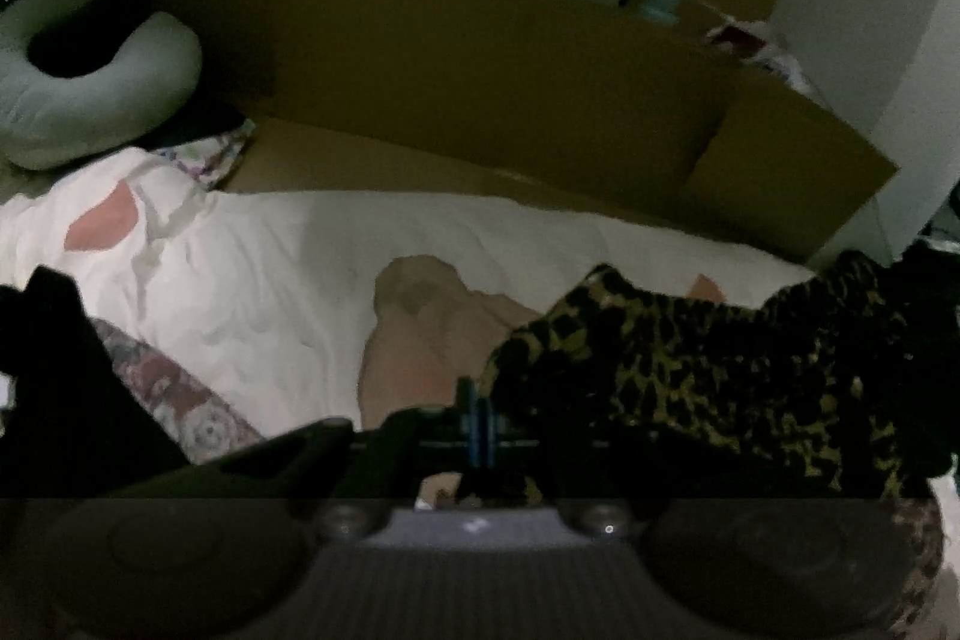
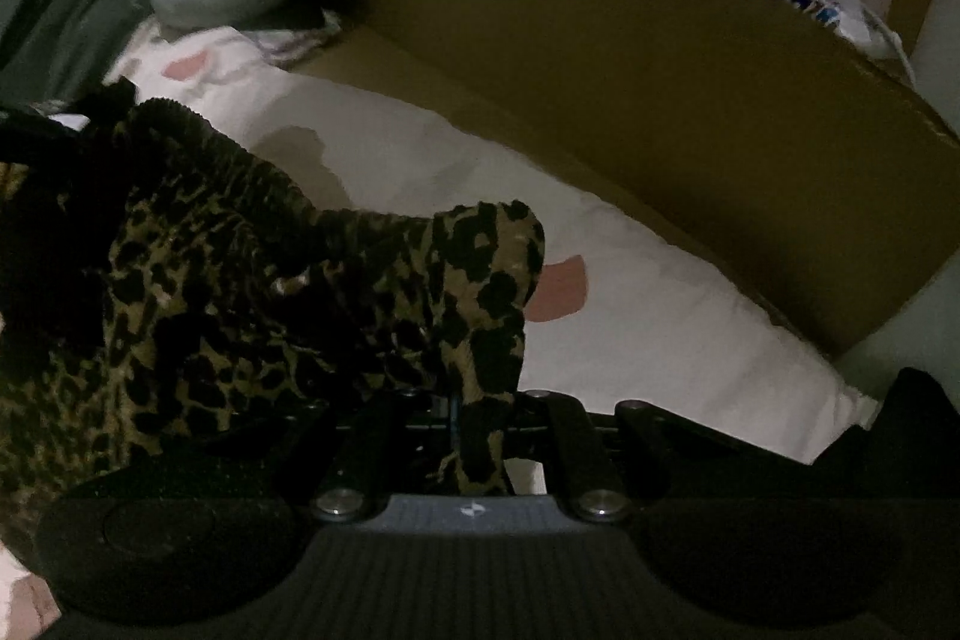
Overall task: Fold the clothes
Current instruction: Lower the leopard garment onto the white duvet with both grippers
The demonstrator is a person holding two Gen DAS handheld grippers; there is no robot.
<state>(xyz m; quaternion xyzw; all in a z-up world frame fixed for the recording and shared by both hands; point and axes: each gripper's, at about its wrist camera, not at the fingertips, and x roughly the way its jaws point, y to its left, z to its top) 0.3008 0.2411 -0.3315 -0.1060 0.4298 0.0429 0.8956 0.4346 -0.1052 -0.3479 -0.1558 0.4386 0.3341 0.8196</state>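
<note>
A sheet (image 1: 288,250) spans mid-frame. On it, the garment (image 1: 690,358) lies lower right. The box (image 1: 480,70) stands behind. A ring cushion (image 1: 90,100) sits upper left.

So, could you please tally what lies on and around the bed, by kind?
Leopard-print garment, held between both grippers: 1
White bedsheet with pink patches: 1
Beige cloth: 1
Grey neck pillow: 1
Cardboard boxes: 1 for certain; any more I cannot tell apart
Grippers, left gripper and right gripper: 2
Total: 7
</note>
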